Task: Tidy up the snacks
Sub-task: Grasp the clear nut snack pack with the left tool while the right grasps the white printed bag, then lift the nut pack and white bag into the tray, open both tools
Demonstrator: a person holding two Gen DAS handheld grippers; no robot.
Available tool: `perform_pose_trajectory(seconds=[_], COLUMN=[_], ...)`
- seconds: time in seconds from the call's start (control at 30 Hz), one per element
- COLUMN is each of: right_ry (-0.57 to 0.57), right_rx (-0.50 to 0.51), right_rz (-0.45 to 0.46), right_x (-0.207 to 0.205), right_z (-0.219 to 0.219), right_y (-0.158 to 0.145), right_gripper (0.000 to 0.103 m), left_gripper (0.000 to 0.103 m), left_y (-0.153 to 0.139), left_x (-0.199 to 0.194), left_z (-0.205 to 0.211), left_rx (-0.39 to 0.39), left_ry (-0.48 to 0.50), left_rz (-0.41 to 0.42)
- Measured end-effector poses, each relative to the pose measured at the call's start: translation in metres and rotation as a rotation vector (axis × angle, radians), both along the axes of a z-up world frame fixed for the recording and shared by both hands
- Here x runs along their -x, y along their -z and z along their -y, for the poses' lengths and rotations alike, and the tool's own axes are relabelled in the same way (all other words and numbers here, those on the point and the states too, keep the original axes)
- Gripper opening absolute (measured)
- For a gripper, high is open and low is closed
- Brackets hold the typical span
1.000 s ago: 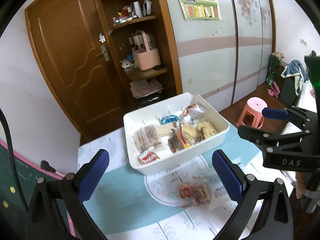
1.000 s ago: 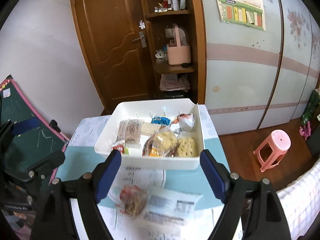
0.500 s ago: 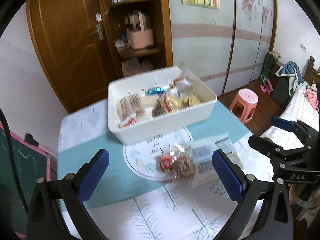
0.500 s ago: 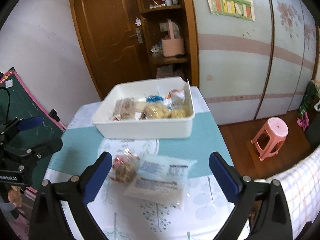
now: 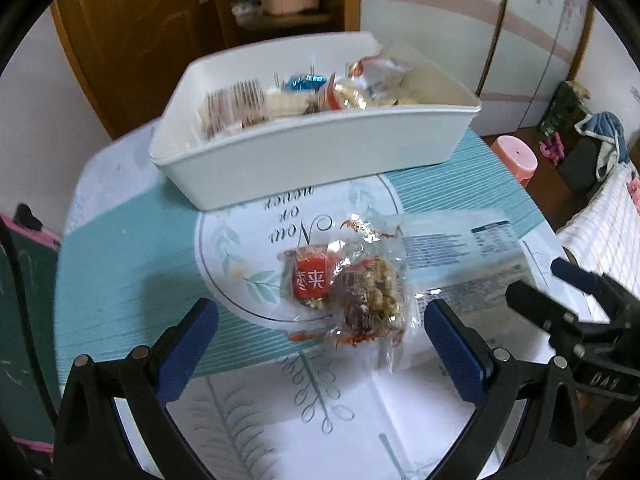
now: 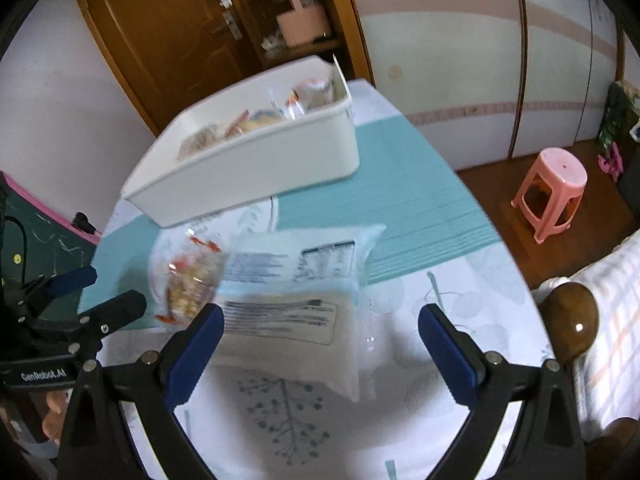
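— Between the fingers of the left gripper [image 5: 318, 312], spread wide and pinching nothing: the date-and-walnut packet [image 5: 348, 292], flat on the bench [image 5: 120, 248], on the near side of the white bin [image 5: 320, 160], apart from its wall.

— Centred in the gap?

— Nearly. Slightly toward the right finger, a touch ahead of both tips. Crumpled, about as broad as long, so no clear long axis to line up on.

— And the right gripper [image 6: 320, 316]?

— Spread wide as well, clamping nothing. Just ahead, nearer its left finger: the flat pouch [image 6: 296, 308], also on the bin's near side, long axis seemingly running from the tips toward the bin wall.

— Touching the packet?

— Overlapping along one edge, by the look of it. Too blurred to say which on top.

— Nearer hand for each?

— Left for the packet, right for the pouch. Probably a short drop and a pinch across each, then a lift over the bin's near wall. Worth watching: dragging the neighbour along.
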State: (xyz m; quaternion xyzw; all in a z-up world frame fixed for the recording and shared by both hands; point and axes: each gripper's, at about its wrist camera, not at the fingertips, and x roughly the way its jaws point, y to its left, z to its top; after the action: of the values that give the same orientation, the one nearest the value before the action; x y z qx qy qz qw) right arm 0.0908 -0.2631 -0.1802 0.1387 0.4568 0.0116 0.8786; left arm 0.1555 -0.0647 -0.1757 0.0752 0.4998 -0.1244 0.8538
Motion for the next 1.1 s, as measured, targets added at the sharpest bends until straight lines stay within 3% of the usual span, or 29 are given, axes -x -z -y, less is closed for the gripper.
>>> perform_pose_trajectory(seconds=[0.2, 0.4, 0.53, 0.6, 0.7, 0.77, 0.83, 0.97, 1.1], right_ry=[-0.026, -0.07, -0.106, -0.131, -0.123, -0.113, -0.108, -0.103, -0.113], right_rx=[-0.04, 0.042, 0.049, 0.02, -0.02, -0.055, -0.09, -0.085, -0.093], right_rz=[-0.06, -0.031, -0.021, -0.007, 0.015, 0.023, 0.03, 0.048, 0.07], right_x=[-0.016, -0.015, -0.014, -0.012, -0.008, -0.006, -0.005, 0.001, 0.01], right_z=[-0.002, -0.017, -0.024, -0.026, -0.02, -0.013, -0.01, -0.016, -0.021], right_y=[0.026, 0.031, 0.031, 0.03, 0.029, 0.027, 0.025, 0.019, 0.01], right_gripper=[0.097, 0.091, 0.09, 0.078, 0.064, 0.046, 0.034, 0.025, 0.021], left_gripper=[0.102, 0.094, 0.082, 0.081, 0.069, 0.055, 0.04, 0.038, 0.038], left_y=[0.021, 0.038, 0.047, 0.047, 0.046, 0.042, 0.04, 0.044, 0.047], left_x=[-0.017, -0.029, -0.033, -0.034, -0.034, -0.031, -0.027, -0.022, -0.016], left_z=[0.004, 0.007, 0.008, 0.009, 0.011, 0.013, 0.016, 0.016, 0.005], left_rx=[0.038, 0.073, 0.115, 0.113, 0.107, 0.095, 0.085, 0.043, 0.083], left_ry=[-0.013, -0.008, -0.01, -0.014, -0.013, -0.006, 0.003, -0.015, -0.05], left_rz=[-0.066, -0.127, -0.177, -0.169, -0.151, -0.134, -0.128, -0.123, -0.155])
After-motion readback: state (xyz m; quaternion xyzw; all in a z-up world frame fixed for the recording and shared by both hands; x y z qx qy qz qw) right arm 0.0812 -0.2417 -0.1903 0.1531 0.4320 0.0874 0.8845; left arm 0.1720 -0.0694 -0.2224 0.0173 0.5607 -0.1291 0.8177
